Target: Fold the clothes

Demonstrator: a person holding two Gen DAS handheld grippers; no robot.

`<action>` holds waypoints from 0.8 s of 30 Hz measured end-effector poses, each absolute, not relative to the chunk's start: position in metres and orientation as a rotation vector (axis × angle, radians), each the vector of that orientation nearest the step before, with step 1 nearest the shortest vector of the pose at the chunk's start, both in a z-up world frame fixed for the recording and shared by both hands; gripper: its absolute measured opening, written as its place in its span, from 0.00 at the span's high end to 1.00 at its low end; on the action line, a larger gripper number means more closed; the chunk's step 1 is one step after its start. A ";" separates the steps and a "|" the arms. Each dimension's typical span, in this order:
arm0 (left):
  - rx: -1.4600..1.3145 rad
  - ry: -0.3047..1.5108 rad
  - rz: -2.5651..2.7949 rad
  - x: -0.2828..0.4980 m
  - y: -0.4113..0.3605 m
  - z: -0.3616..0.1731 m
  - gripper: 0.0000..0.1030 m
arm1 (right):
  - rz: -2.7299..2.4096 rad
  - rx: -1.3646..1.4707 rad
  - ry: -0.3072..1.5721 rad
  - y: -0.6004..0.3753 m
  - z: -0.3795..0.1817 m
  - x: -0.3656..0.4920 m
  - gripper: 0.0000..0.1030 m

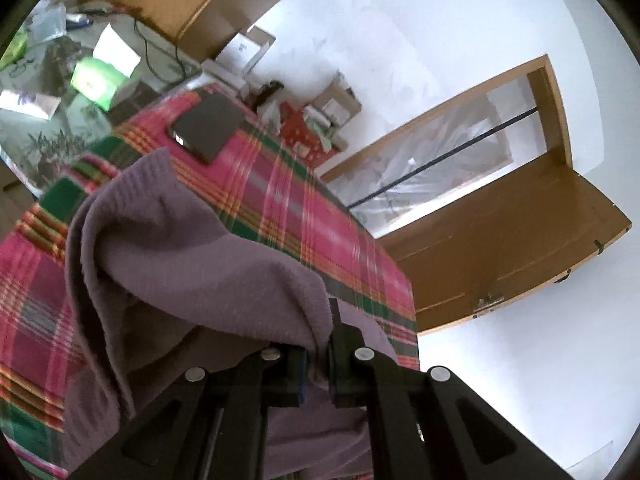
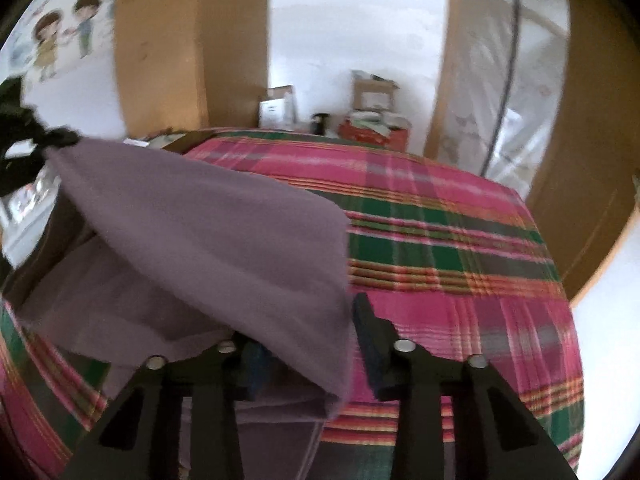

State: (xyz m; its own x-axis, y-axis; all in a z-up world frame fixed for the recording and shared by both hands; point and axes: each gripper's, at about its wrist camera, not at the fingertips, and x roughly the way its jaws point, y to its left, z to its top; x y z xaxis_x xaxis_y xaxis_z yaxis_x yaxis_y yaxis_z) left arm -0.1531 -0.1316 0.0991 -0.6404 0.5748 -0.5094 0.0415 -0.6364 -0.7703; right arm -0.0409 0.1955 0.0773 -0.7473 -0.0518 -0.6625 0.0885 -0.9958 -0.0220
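A purple knit garment (image 1: 188, 256) lies partly on a bed with a pink, green and orange plaid cover (image 1: 304, 216). My left gripper (image 1: 316, 364) is shut on a bunched edge of it and lifts it off the cover. In the right wrist view the same garment (image 2: 208, 232) stretches in a raised sheet from the left gripper (image 2: 24, 136) at the far left down to my right gripper (image 2: 308, 344). The right fingers stand apart with cloth draped between them. The left finger is partly hidden by the cloth.
A dark flat pad (image 1: 208, 124) lies on the far part of the plaid cover (image 2: 440, 248). Boxes and a red box (image 2: 372, 128) stand beyond the bed by the white wall. A brown door (image 1: 500, 240) is open on the right. A cluttered table (image 1: 60, 80) is at the left.
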 end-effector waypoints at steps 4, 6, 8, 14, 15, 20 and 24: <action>-1.117 -1.124 2.335 -0.158 -0.135 0.098 0.93 | -2.890 1.051 -0.007 0.200 0.084 -0.041 0.80; -1.121 -1.132 2.343 -0.160 -0.136 0.096 0.93 | -2.918 0.988 -0.003 0.197 0.094 -0.038 0.84; -1.123 -1.137 2.341 -0.161 -0.138 0.095 0.93 | -2.941 0.938 -0.009 0.197 0.103 -0.035 0.86; -1.106 -1.131 2.336 -0.157 -0.138 0.099 0.93 | -3.023 0.715 -0.007 0.191 0.151 -0.018 0.88; -1.100 -1.132 2.333 -0.156 -0.139 0.100 0.93 | -3.035 0.678 0.020 0.188 0.160 -0.012 0.88; -1.116 -1.125 2.325 -0.155 -0.138 0.096 0.93 | -3.071 0.510 0.273 0.162 0.197 0.019 0.88; -1.163 -1.113 2.324 -0.158 -0.136 0.086 0.93 | -3.047 0.685 0.408 0.155 0.185 0.010 0.88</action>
State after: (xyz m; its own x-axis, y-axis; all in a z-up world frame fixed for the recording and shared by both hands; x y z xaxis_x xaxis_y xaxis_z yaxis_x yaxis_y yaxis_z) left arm -0.1579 -0.1355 0.0864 -0.6208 0.5702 -0.5380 0.0619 -0.6485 -0.7587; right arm 0.0101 0.1553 0.1852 -0.9054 0.0640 -0.4196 0.0488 -0.9663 -0.2526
